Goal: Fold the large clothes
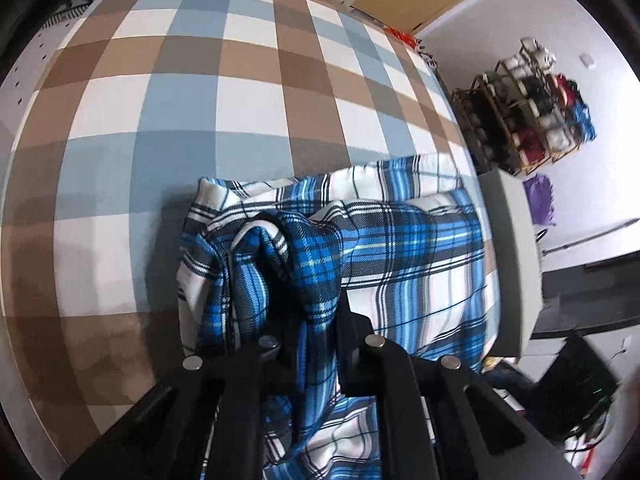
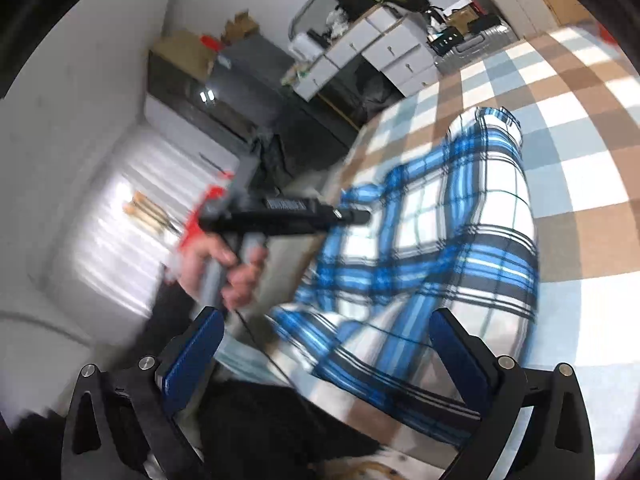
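The soft blue-and-white plaid flannel garment (image 1: 420, 248) is limp and bunches easily. Left gripper (image 1: 308, 344) jaws pinch a gathered fold; right gripper (image 2: 324, 344) jaws gape wide, empty. Best gripped at edges

Background only: bed with checked cover (image 1: 248, 92) in brown, blue and white squares fills most of the left wrist view. Right of it, a wooden rack (image 1: 532, 112) against the white wall, stuffed with shoes or rolled items, can't tell which. Purple cloth (image 1: 540, 200) just below the rack. Right wrist view: white drawer unit (image 2: 384, 52) with clutter on top, silver suitcase (image 2: 472, 50) beside it, dark cabinet (image 2: 248, 76) to the left.
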Motion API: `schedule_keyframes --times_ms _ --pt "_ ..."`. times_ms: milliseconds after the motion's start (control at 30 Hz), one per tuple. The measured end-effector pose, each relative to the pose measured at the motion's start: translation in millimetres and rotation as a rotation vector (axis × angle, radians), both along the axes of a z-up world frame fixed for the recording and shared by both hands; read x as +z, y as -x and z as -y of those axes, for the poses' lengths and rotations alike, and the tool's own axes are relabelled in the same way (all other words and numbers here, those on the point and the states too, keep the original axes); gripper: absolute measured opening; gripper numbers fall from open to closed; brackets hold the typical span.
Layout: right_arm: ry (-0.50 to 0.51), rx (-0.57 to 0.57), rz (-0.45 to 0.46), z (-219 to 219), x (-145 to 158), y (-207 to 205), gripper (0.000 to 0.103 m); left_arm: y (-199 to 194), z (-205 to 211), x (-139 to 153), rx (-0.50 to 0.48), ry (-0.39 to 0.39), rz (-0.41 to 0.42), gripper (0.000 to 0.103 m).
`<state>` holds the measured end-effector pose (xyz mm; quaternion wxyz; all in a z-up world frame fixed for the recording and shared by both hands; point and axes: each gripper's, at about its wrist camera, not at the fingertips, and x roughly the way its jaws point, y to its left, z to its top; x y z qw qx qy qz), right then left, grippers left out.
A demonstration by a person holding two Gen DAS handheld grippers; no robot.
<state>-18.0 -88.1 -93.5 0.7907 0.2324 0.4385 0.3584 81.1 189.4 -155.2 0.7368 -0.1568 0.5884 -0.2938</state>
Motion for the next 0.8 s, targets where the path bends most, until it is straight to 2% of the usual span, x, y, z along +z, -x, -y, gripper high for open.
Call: schedule_keyframes --times_ms 33,100,233,300,400,500,600,667,767,800 --pt "0.015 0.011 -0.029 -2.2 -7.2 -1.3 0.103 0.3 0.4 5.5 -0.003 -0.009 0.009 0.005" --pt "-0.018 0.018 -0.101 7.5 -19.0 -4.2 0.103 0.6 5.1 19.5 -0.017 -0.029 0.038 0.004" --pt "-0.249 0.043 -0.296 21.9 -46.9 -16.8 0.103 -0.4 11.2 52.1 -0.059 -0.018 0.077 0.004" --pt "-0.3 0.04 -0.34 28.0 -56.9 -19.4 0.103 -0.8 11.3 65.3 -0.072 -0.023 0.115 0.004" --pt "-0.376 0.049 -0.412 31.9 -72.4 -21.6 0.103 -7.1 13.3 51.4 -0.073 -0.053 0.098 0.004" --pt "-0.41 0.045 -0.45 31.4 -84.0 -21.7 0.103 -13.1 5.1 16.9 -0.058 -0.111 0.055 0.004" --pt "-0.4 0.046 -0.458 29.1 -81.7 -18.1 0.103 -18.9 -11.5 -7.1 -0.021 -0.066 0.015 0.006" --pt "-0.394 0.035 -0.453 28.7 -80.2 -19.1 0.103 -20.2 -20.3 -9.0 0.013 -0.065 0.017 0.016" --pt "-0.376 0.023 -0.449 36.7 -73.9 -17.9 0.103 -13.4 -27.2 3.3 0.009 -0.049 -0.003 0.017" --pt "-0.376 0.017 -0.448 38.1 -73.8 -16.8 0.103 -8.0 -26.6 11.6 0.0 -0.079 0.014 0.017"
